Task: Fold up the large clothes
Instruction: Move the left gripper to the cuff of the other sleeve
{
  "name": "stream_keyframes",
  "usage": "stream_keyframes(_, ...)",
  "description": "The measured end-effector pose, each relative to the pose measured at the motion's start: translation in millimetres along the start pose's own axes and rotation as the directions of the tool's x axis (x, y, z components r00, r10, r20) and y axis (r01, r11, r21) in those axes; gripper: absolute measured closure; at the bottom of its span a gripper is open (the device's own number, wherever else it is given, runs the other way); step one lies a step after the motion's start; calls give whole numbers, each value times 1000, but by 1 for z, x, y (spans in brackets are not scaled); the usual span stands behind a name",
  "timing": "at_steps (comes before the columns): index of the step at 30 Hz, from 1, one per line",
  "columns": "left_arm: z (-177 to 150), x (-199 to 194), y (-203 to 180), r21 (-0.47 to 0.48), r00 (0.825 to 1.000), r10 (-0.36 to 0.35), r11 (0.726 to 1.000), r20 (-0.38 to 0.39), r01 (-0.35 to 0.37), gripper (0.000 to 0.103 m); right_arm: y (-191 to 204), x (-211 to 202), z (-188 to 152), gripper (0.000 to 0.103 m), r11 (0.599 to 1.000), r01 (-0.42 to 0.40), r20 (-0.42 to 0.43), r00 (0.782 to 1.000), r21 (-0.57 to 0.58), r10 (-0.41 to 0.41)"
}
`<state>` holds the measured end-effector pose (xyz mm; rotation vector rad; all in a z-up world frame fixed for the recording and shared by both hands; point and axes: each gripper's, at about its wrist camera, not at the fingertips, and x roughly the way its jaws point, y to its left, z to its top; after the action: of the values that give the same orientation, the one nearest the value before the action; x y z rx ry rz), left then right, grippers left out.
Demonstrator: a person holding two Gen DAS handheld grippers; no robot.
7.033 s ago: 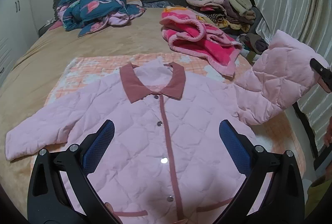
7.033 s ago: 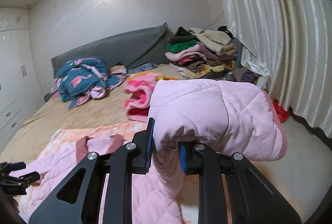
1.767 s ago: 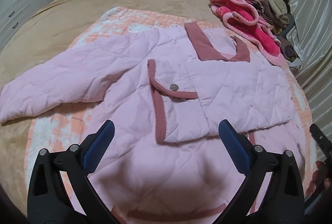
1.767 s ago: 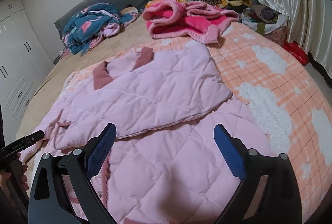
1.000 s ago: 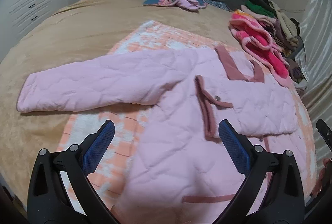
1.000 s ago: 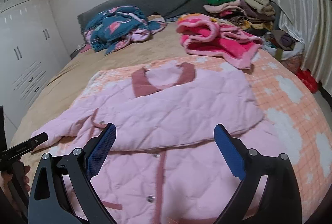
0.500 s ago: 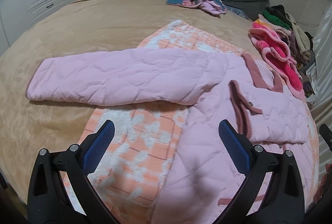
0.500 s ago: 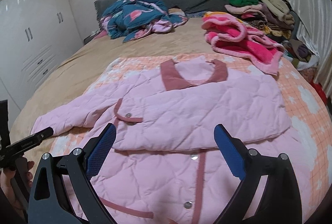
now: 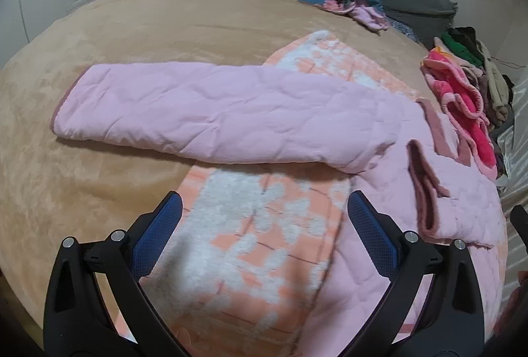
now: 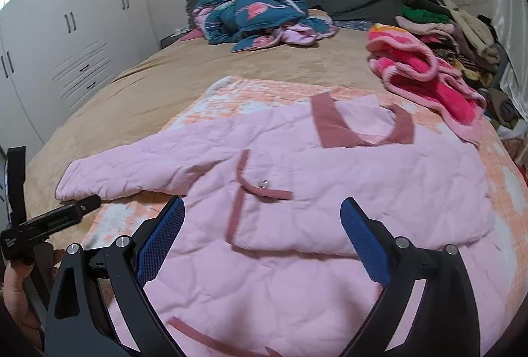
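Note:
A pink quilted jacket (image 10: 297,274) with a dusty-rose collar (image 10: 333,125) lies face up on the bed. One sleeve (image 10: 379,192) is folded across the chest. The other sleeve (image 9: 214,112) stretches flat to the left over the tan bedspread. My left gripper (image 9: 264,234) is open and empty, hovering over the orange blanket just in front of that outstretched sleeve; it also shows in the right wrist view (image 10: 56,218). My right gripper (image 10: 260,241) is open and empty above the jacket's lower front.
An orange-and-white checked blanket (image 9: 257,241) lies under the jacket on the tan bedspread (image 9: 99,36). A teal flamingo quilt (image 10: 250,13) sits near the grey headboard. A pink fleece garment (image 10: 425,73) and a stack of clothes (image 10: 455,30) lie at the right. White wardrobes (image 10: 66,36) stand left.
My left gripper has swung left and closer to the outstretched sleeve, which now fills more of its view. My right gripper shifted slightly over the jacket. Both stayed open.

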<state>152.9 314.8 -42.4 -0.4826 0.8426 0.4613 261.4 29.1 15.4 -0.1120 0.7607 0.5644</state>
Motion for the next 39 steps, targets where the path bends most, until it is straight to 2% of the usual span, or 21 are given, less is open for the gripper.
stream_keyframes(9, 13, 3, 43, -105, 1000, 27, 994, 13, -25, 9, 55, 29, 10, 8, 994, -62, -28, 998, -85, 60)
stream_keyframes(20, 22, 16, 93, -244, 998, 59, 968, -3, -57, 9, 113, 64, 9, 8, 978, -123, -94, 990, -171, 108)
stream_keyframes(32, 27, 31, 141, -399, 998, 58, 915, -10, -57, 9, 149, 93, 0, 8, 958, -168, -159, 978, -232, 133)
stream_keyframes(39, 33, 46, 167, -481, 999, 46, 876, 17, -32, 9, 140, 94, 4, 8, 971, -173, -143, 978, -167, 150)
